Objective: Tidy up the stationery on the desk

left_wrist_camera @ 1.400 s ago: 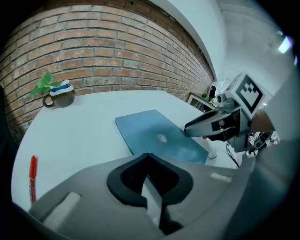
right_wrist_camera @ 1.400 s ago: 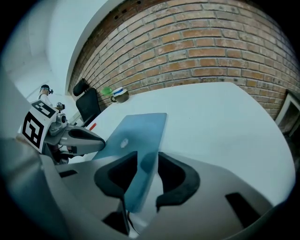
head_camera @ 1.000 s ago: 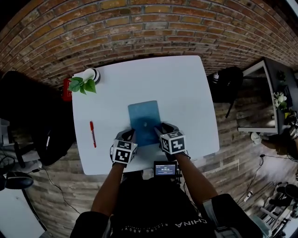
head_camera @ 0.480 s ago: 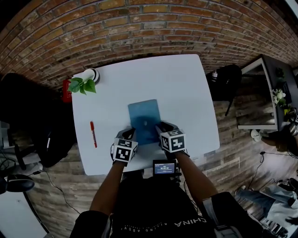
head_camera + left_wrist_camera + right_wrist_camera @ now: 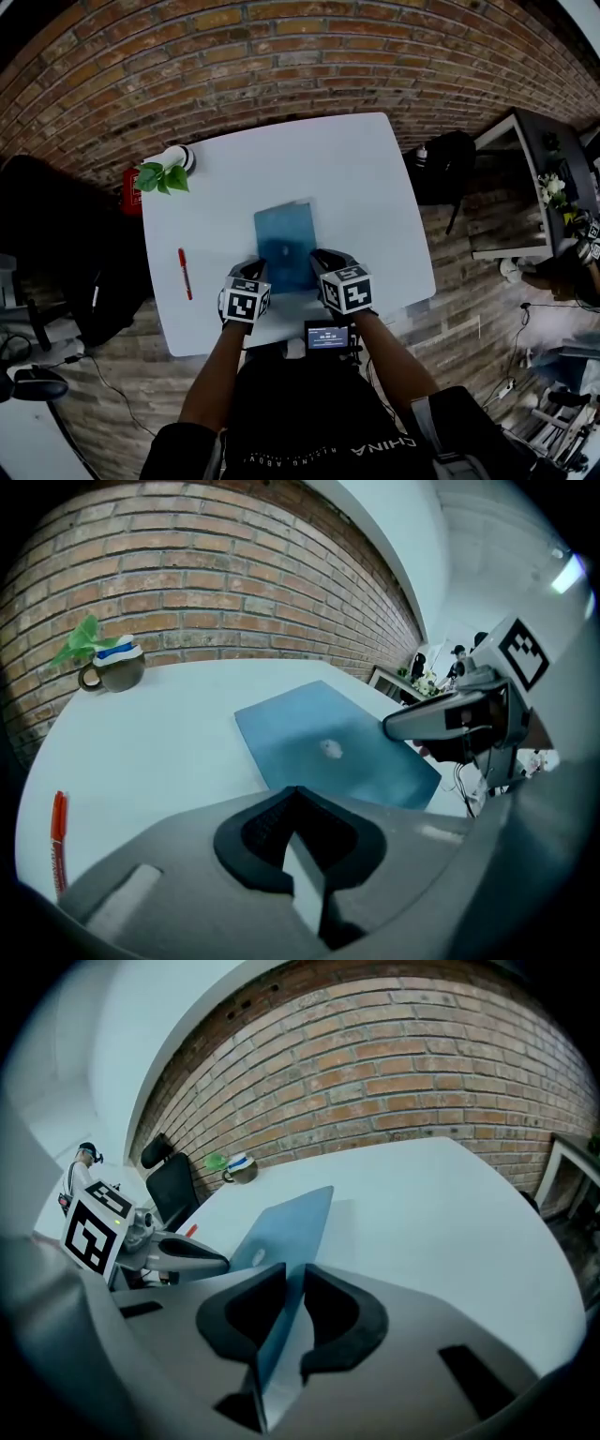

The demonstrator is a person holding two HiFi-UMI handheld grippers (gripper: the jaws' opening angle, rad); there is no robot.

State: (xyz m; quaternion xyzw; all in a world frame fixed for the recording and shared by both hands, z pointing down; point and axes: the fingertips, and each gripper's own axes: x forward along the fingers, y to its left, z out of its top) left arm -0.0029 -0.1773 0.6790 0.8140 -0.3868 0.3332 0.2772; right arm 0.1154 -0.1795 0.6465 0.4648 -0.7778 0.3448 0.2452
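At table centre, a touch toward 6 o'clock: one blue folder (image 5: 286, 242), thin, with a small pale mark on its face. Its near right corner sits between the pads of the right gripper (image 5: 292, 1283). Those jaws have just been closing and now pinch it; that corner looks tipped up, and the far end lies on the white table (image 5: 366, 187).

The left gripper (image 5: 298, 803) is at the folder's 7 o'clock with its jaws fully together. A pale sliver shows at the seam; can't tell what it is.

Count: one red pen (image 5: 185, 273) at the folder's 9 o'clock, well apart, and one mug with a green plant (image 5: 169, 167) at 10 o'clock, by the table corner.

Wide bare tabletop from 12 to 3 o'clock. The near table edge is just behind both grippers.

From overhead the grippers cover the folder's near edge. The pen is cut off in the left gripper view.
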